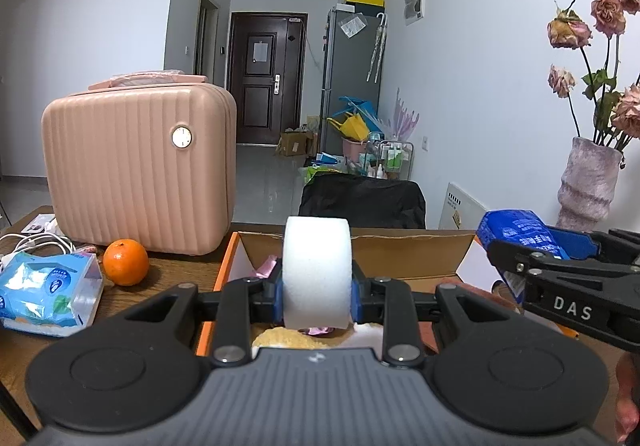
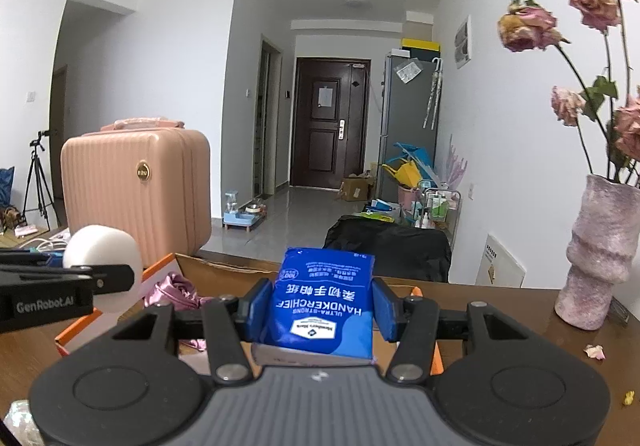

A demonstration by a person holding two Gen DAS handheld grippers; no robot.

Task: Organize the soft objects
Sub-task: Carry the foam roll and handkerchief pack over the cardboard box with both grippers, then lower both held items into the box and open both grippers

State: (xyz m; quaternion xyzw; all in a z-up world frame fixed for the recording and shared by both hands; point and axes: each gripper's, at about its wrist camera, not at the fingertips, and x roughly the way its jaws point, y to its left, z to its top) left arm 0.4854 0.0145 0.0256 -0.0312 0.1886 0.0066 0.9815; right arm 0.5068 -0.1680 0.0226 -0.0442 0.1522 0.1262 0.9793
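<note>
I have both hands loaded. My left gripper (image 1: pixel 318 292) is clenched on a white sponge (image 1: pixel 317 272), its pads pressing the two flat sides so the rounded edge stands upright and faces me. My right gripper (image 2: pixel 320 306) is grasping a blue tissue pack (image 2: pixel 322 306), held by its long sides, with its long axis running away from me along the fingers.

The open cardboard box (image 1: pixel 416 254) is the target, I judge — it sits on the wooden table (image 1: pixel 176 270) and already holds a pink cloth (image 2: pixel 172 288) and something yellowish. In the left view the sponge hangs directly over the box's opening, with the contents visible just beneath it. In the right view the box's far wall shows just behind the pack, and the pack hangs over the box's right part.

So the left hand seems better placed: the box lies straight below its load, and a short drop should do. The right should wait its turn — the two grippers are near each other over one box.
</note>
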